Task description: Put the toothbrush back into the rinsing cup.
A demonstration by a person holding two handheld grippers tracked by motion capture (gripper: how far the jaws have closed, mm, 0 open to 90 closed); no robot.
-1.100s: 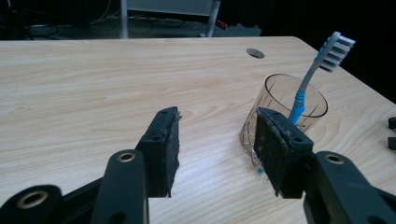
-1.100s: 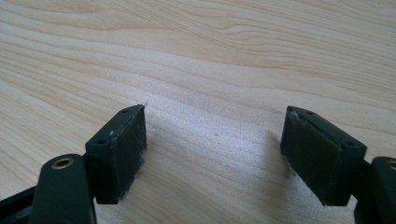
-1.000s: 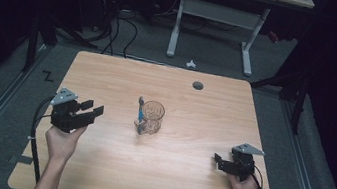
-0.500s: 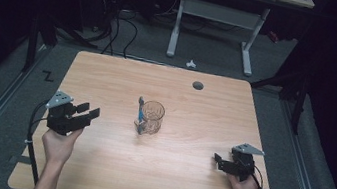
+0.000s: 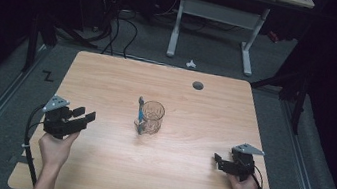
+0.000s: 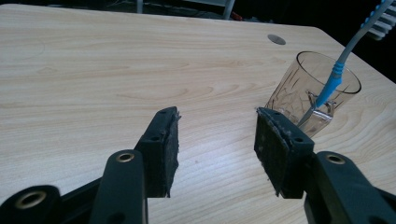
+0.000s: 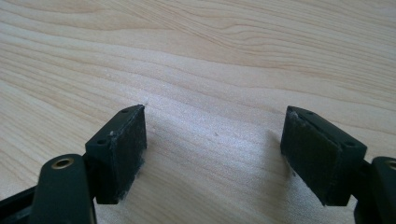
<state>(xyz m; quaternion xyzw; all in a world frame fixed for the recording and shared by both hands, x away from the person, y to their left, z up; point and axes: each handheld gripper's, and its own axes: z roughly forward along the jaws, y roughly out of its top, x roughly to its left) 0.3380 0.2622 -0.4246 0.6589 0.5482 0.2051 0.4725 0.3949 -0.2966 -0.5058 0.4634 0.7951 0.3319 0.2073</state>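
Glass (image 5: 152, 117) holding toothbrush (image 5: 140, 112), sitting mid-worktop (image 5: 108, 75). Left gripper (image 5: 83, 115) and right gripper (image 5: 217, 161) are hovering near the front corners, jaws released. Likely step: left closing squarely around glass, avoiding the brush.

High view: you look forward and down on the whole table (image 5: 95, 164).
Left gripper view: low, facing the glass (image 6: 313, 88), shared with high view.
Right gripper view: close over bare tabletop.

Dim lab, wooden table (image 5: 108, 80), floor cables (image 5: 116, 26) (tangled), metal-framed desk (image 5: 217, 11) behind
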